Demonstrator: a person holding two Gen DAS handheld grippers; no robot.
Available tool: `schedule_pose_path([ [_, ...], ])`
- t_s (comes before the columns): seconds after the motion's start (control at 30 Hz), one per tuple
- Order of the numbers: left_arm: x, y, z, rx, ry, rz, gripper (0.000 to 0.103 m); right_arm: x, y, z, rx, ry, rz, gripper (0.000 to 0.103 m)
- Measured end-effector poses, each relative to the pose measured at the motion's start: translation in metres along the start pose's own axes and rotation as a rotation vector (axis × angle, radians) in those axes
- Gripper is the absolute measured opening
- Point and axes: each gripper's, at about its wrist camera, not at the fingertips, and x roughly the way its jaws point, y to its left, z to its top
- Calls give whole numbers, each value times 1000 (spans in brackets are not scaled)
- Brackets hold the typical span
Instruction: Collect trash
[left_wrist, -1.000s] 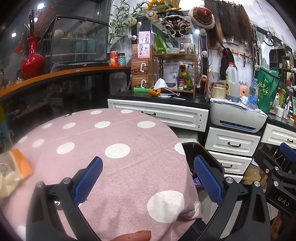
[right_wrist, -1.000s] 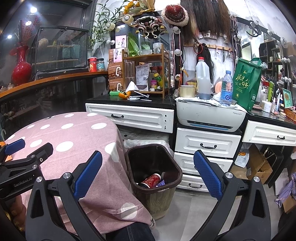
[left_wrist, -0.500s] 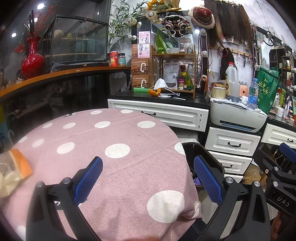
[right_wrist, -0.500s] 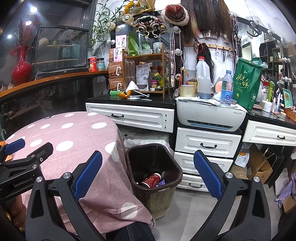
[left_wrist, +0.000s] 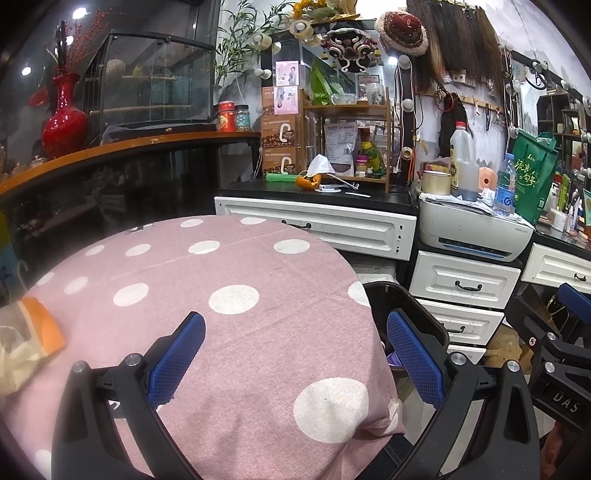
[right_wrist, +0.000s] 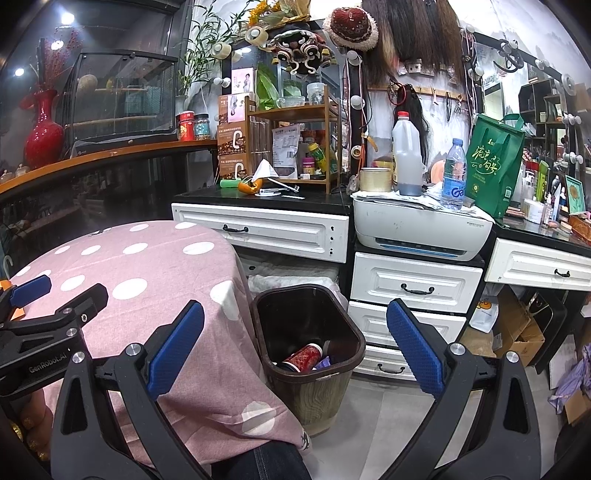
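Observation:
A crumpled clear wrapper with an orange end (left_wrist: 26, 339) lies at the left edge of the round table with the pink polka-dot cloth (left_wrist: 221, 295). My left gripper (left_wrist: 295, 354) is open and empty above the table's near right part. My right gripper (right_wrist: 295, 347) is open and empty, held over the floor in front of the brown trash bin (right_wrist: 314, 373), which stands beside the table. A red can (right_wrist: 301, 356) and a purple wrapper (right_wrist: 320, 363) lie in the bin. The left gripper also shows at the left of the right wrist view (right_wrist: 33, 295).
White drawer units (right_wrist: 413, 288) with a printer (right_wrist: 421, 229) stand behind the bin. A black counter (right_wrist: 266, 197) holds a wooden shelf, boxes and small items. A cardboard box (right_wrist: 517, 328) sits on the floor at right. A red vase (left_wrist: 64, 118) stands on the curved bar.

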Motion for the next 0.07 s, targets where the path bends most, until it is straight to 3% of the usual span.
schedule_pose_path([
  [0.07, -1, 0, 0, 0, -4, 1, 98, 1, 0, -1, -1, 0, 2, 97],
])
